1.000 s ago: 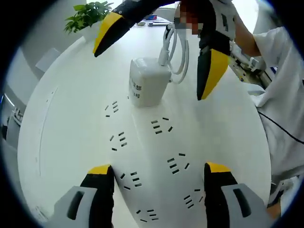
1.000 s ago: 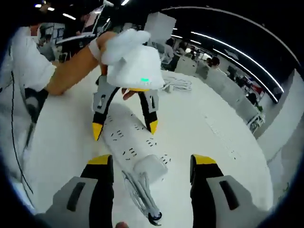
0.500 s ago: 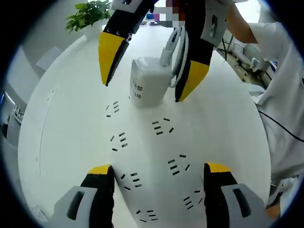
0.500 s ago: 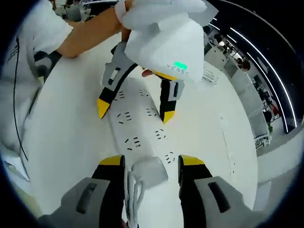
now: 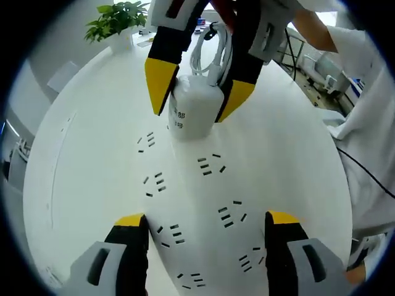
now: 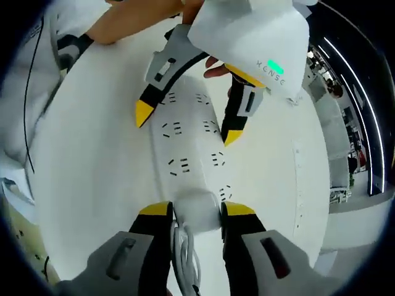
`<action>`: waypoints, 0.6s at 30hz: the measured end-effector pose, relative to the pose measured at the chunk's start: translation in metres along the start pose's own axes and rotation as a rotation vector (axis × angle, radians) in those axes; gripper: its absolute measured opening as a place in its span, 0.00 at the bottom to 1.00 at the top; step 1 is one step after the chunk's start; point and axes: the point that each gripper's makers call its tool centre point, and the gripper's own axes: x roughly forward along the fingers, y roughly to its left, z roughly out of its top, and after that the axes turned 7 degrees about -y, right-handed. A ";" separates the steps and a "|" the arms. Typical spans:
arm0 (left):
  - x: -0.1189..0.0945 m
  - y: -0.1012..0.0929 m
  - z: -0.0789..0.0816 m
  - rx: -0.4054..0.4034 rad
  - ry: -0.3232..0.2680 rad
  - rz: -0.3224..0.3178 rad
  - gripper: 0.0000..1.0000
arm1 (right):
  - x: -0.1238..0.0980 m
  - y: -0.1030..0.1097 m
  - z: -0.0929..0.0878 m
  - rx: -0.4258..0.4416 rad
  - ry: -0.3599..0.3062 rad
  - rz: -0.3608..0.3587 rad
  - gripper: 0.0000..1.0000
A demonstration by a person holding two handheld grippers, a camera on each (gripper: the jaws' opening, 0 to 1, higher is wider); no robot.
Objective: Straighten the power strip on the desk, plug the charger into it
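A white power strip (image 5: 197, 203) lies lengthwise on the white desk (image 5: 92, 154), running away from my left gripper (image 5: 205, 221), which hovers open over its near end. A white charger (image 5: 194, 114) stands on the strip's far end with a coiled white cable (image 5: 213, 46) behind it. My right gripper (image 5: 192, 110) reaches in from the top, its yellow tips pressed against the charger's two sides. In the right gripper view the charger (image 6: 197, 209) sits tightly between the jaws of my right gripper (image 6: 196, 211), the strip (image 6: 191, 154) stretches ahead, and the left gripper (image 6: 187, 126) hangs open above it.
A potted plant (image 5: 117, 21) stands at the desk's far left edge. A person's white sleeve (image 5: 370, 117) and a thin black cable (image 5: 364, 172) are at the right. An arm (image 6: 136, 18) holds the left gripper. Office desks lie beyond the desk's rim.
My right gripper has come down over the charger and narrowed from wide open to closed against its sides. The left gripper and the strip have stayed in place.
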 end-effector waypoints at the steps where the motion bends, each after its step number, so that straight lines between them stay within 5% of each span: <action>1: 0.000 0.000 0.000 0.000 -0.001 0.000 0.78 | 0.000 0.000 0.000 0.001 -0.007 0.001 0.29; 18: 0.002 -0.004 0.002 0.030 -0.017 -0.019 0.77 | -0.005 0.010 0.000 0.075 0.021 -0.015 0.28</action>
